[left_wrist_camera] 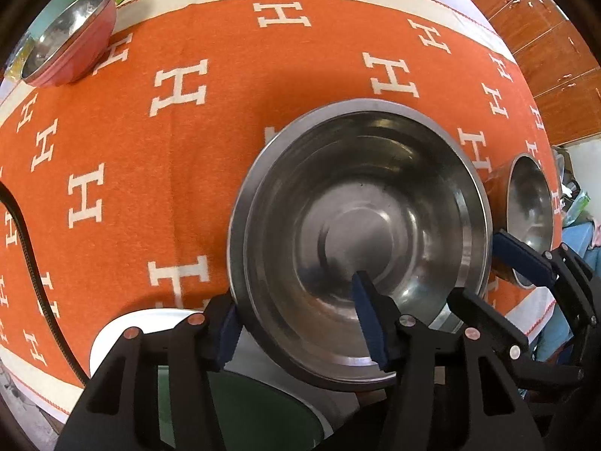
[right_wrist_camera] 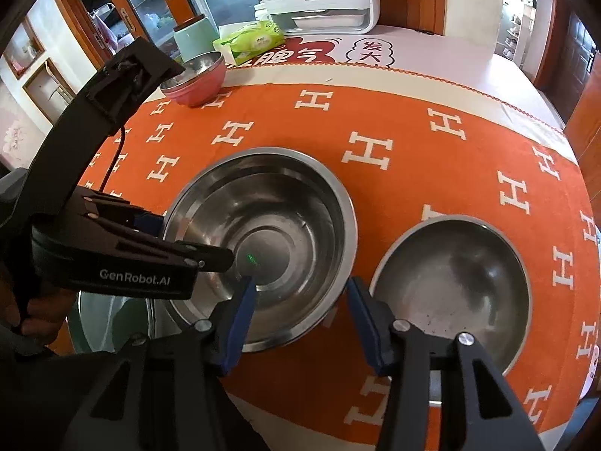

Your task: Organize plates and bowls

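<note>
A large steel bowl [left_wrist_camera: 360, 233] sits low over the orange tablecloth; it also shows in the right wrist view [right_wrist_camera: 263, 233]. Both grippers straddle its rim, one finger inside and one outside. My left gripper [left_wrist_camera: 296, 319] is open wide across the bowl's near-left rim. My right gripper [right_wrist_camera: 300, 319] is open across its near-right rim. A smaller steel bowl [right_wrist_camera: 450, 293] stands to the right, also seen in the left wrist view [left_wrist_camera: 529, 206]. A pink bowl with a steel inside [right_wrist_camera: 195, 75] stands at the far left, also in the left wrist view [left_wrist_camera: 71, 37].
A white plate [left_wrist_camera: 150, 323] and a green-topped thing [left_wrist_camera: 263, 413] lie under my left gripper at the table's near edge. A green tissue pack [right_wrist_camera: 251, 39], a mint canister [right_wrist_camera: 193, 39] and a white appliance [right_wrist_camera: 319, 0] stand at the far side. A black cable [left_wrist_camera: 26, 248] crosses the cloth.
</note>
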Tool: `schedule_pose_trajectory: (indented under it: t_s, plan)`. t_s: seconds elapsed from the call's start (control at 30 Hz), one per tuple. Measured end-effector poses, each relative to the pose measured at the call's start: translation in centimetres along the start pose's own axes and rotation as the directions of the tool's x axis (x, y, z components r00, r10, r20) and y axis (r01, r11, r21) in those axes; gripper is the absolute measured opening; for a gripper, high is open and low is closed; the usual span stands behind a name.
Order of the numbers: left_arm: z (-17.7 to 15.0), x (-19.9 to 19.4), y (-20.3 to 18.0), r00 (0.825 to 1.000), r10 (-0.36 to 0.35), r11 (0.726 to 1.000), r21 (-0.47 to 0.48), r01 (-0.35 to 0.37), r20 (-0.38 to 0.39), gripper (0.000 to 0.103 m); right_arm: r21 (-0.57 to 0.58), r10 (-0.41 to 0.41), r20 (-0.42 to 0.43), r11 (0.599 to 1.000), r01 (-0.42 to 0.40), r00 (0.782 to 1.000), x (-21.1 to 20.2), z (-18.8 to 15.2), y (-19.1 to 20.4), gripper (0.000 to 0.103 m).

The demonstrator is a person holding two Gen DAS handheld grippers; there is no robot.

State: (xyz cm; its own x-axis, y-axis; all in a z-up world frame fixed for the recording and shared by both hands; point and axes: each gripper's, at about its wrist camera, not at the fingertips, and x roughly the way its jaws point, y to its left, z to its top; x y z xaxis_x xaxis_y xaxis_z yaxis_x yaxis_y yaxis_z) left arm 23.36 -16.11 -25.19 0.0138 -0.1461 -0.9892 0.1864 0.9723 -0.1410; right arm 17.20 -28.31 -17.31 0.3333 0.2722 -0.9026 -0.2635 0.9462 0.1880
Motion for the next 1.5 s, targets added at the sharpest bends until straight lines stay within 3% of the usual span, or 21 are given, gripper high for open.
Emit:
schedule_pose_trajectory:
  t_s: [0.17,0.33,0.7,1.1,1.5]
  plan:
    - [0.1,0.0,0.8,1.0,0.008,1.0,-0.029,-0.008,0.001,0.039,-0.005,-0.033,-0.005,0.999,0.033,0.999,0.5,0.4,0.2,0.048]
    - [0.5,0.3,1.5,1.0,0.007,0.999,-0.053,-0.007,-0.01,0.031,0.009,-0.06,-0.007,0.998,0.06,0.998,0.9,0.7,0.0,0.037]
    - [0.7,0.5,1.8,0.999,0.018,0.999,-0.046,-0.02,-0.027,0.031,0.065,-0.048,-0.048,0.997,0.051,0.998,2.4,1.1,-1.0,0.018]
    - [0.9,0.6,1.5,0.999,0.02,0.999,-0.037,-0.021,-0.028,0.029,0.094,-0.029,-0.025,0.995,0.031,0.999,1.9,0.8,-1.3,0.017]
    - [-0.6,-3.1,1.6,0.996,-0.032,0.999,-0.008,0.033,0.078,0.029,0.128,-0.047,0.054,0.991,0.039,0.997,-0.9,0.0,-1.4,0.017]
